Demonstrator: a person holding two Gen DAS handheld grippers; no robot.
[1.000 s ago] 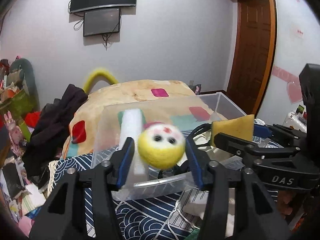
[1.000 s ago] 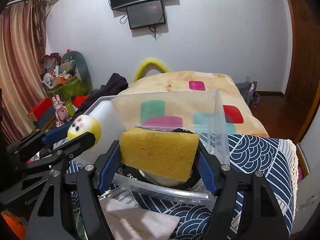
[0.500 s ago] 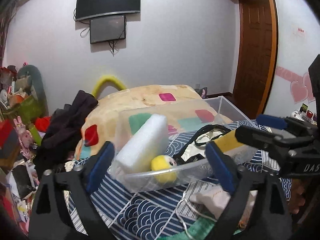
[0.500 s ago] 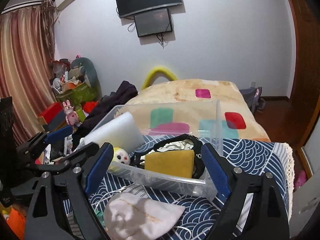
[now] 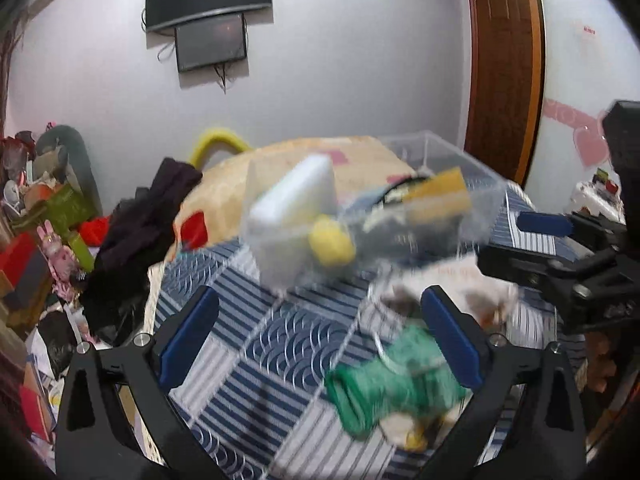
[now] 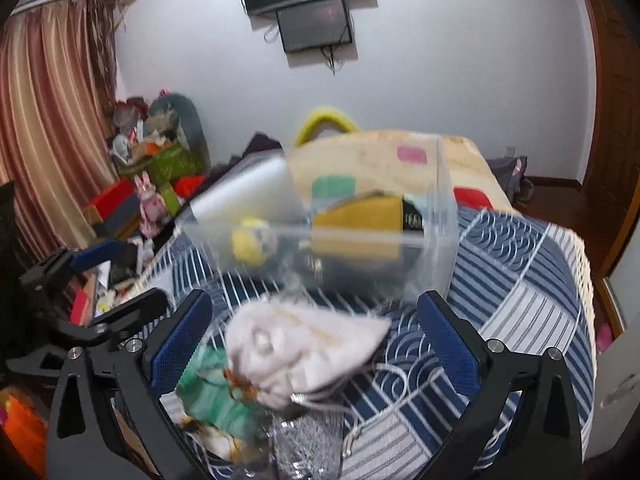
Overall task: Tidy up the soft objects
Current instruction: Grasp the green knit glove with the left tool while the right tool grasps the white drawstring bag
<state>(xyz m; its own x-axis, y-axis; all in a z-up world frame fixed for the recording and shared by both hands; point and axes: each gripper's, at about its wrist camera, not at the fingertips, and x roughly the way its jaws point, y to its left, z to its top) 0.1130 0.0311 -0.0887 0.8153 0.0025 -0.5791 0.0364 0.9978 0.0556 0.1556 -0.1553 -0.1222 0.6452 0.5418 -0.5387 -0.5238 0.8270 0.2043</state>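
Left wrist view: left gripper [image 5: 320, 332], fingers spread wide, holding nothing. Clear bin [image 5: 476, 176] on patterned cloth [image 5: 256, 344], containing white foam block [image 5: 292, 200], yellow ball [image 5: 332, 240], yellow sponge [image 5: 440, 192]. Green item [image 5: 392, 392] lies loose on the cloth between the fingers. Frame blurred.

Right wrist view: right gripper [image 6: 316, 340], fingers also wide apart, empty. White pouch [image 6: 304, 344] near, outside the bin [image 6: 444, 240], overlapping the green item [image 6: 212, 396]; drawstring [image 6: 384, 396] trails right.

Risk: cord likely to snag a finger and drag the pouch; overlapping items may lift together; a low approach could nudge the light bin.
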